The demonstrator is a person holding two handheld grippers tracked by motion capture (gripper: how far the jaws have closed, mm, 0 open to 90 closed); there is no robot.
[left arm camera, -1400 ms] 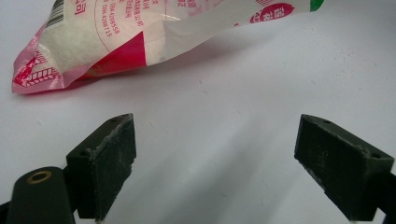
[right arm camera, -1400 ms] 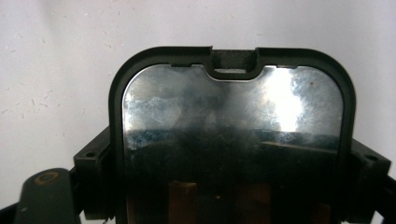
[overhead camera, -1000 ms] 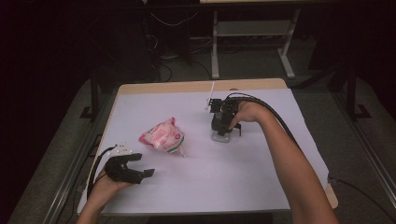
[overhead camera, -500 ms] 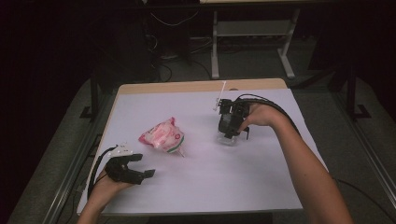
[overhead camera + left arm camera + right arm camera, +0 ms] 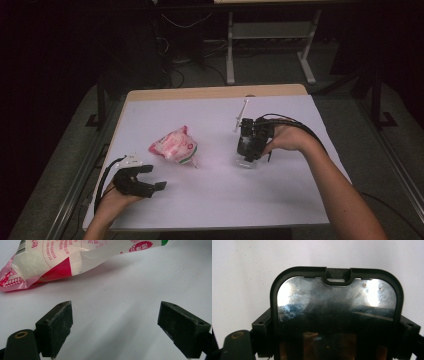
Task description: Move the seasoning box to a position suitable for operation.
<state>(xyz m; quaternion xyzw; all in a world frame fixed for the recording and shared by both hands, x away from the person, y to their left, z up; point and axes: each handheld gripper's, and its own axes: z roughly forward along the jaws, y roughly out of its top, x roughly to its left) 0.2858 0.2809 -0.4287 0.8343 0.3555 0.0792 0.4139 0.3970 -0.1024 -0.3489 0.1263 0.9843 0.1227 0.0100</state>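
Since the earlier high view my right gripper (image 5: 248, 155) has slid nearer and to the right across the table (image 5: 300, 200), carrying the clear container (image 5: 247, 161) with it, away from the white stick (image 5: 241, 115) that lies just beyond. My right jaws clamp that container by its two sides: in the right gripper view its black-rimmed lid (image 5: 337, 315) sits wedged between them. It looks like rigid plastic, light and stiff but smooth, so it could slip or twist if I squeeze unevenly; holding it across the flat sides, low under the rim, seems the safest grip to me. My left gripper (image 5: 145, 181) rests at the near left, where it was before, jaws spread wide with nothing between them. The pink and white bag (image 5: 174, 146) lies unmoved mid-table, just beyond those jaws in the left gripper view; it looks soft, crinkly and loosely filled, best pinched at an edge
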